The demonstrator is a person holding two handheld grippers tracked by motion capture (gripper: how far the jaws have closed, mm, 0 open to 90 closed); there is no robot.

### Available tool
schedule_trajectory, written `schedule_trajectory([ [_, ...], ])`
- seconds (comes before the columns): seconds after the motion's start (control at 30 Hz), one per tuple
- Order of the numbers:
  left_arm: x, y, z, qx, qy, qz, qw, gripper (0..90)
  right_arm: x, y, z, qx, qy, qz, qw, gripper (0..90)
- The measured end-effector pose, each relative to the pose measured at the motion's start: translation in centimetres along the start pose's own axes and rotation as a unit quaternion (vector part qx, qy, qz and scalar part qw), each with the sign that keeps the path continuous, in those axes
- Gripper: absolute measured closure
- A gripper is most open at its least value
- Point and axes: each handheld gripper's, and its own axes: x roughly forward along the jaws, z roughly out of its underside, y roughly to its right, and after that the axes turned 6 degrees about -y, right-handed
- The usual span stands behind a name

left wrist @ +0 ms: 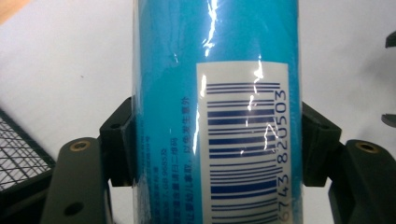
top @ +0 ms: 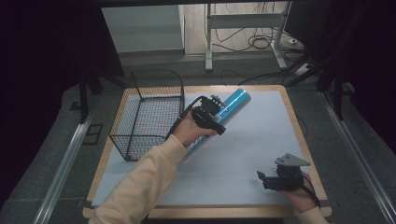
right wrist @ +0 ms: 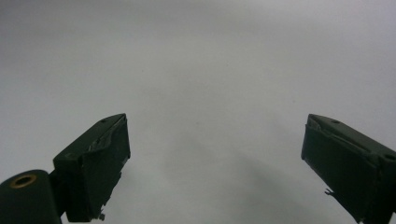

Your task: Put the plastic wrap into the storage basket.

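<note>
Bench (top: 261, 186): wooden-edged top covered by a pale grey sheet.

Wire basket (top: 148, 116): black mesh, rectangular, open-topped, standing on the bench's far left part. Taken as landmark for all places below.

Blue canister (top: 233, 103): long cylinder in glossy blue film, lying aslant just right of the basket, far end pointing away and to the right, near end hidden behind the hand. It appears raised off the grey sheet, carried by the left gripper. In the left gripper view a white barcode label (left wrist: 243, 140) faces the camera, with small printed text beside it; the basket's mesh shows at the lower left edge.

Left gripper (top: 211, 114): right of the basket, close to its near right corner, held by a hand in a cream sleeve (top: 140, 182). Jaws clenched on the canister's body, one pad pressed to each side.

Right gripper (top: 268, 178): well apart from the basket, at the bench's near right corner, low over the sheet. Jaws released, spread wide, with bare grey sheet between them.
</note>
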Motion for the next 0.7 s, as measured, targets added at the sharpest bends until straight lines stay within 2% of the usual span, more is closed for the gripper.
schedule_trajectory([
  [0.33, -0.7, -0.4, -0.8, -0.011, 0.016, -0.001, 0.9998, 31.6, 0.0, 0.1, 0.0, 0.0, 0.0, 0.0, 1.0, 8.1],
  [0.43, -1.1, -0.7, -1.1, -0.009, 0.019, 0.008, 0.9998, 31.7, 0.0, 0.0, 0.0, 0.0, -0.001, -0.001, 1.0, 8.1],
  [0.7, -1.9, -1.6, -1.7, -0.015, 0.028, 0.003, 0.9995, 31.7, 0.0, 0.0, 0.0, 0.0, -0.001, -0.001, 1.0, 8.1],
])
